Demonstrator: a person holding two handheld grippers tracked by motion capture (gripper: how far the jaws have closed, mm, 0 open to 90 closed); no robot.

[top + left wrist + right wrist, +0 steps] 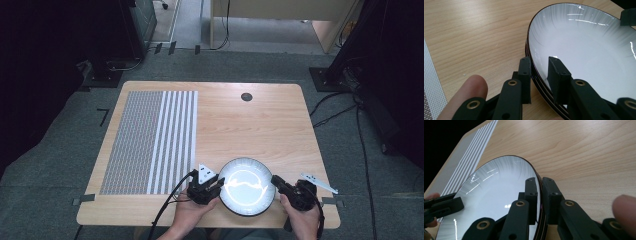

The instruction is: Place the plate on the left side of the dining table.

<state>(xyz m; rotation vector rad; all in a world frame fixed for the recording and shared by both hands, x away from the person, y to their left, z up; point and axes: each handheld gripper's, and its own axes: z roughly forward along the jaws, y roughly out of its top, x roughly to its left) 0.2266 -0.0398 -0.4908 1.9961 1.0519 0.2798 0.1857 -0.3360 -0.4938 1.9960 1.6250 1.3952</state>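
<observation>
A striped mat (150,142) lies flat on the left side of the table (250,125), reaching from near the far edge almost to the near edge.

Just right of the mat's near corner is the left gripper (212,186), held in the person's left hand (189,214). It is clamped on the left rim of the plate (247,186). In the left gripper view one black jaw sits under the rim on the outside and the other jaw sits inside the plate (584,50), and both press on the rim.

The plate is round and white with a thin dark rim. It is close to the near edge of the table, a little right of the middle.

The right gripper (278,183) is in the person's right hand (304,220), near the near right corner. It is clamped on the right rim of the plate. In the right gripper view its two jaws pinch the rim of the plate (499,195) tight from both sides.

A small dark round hole (246,97) is in the table near the far edge.
</observation>
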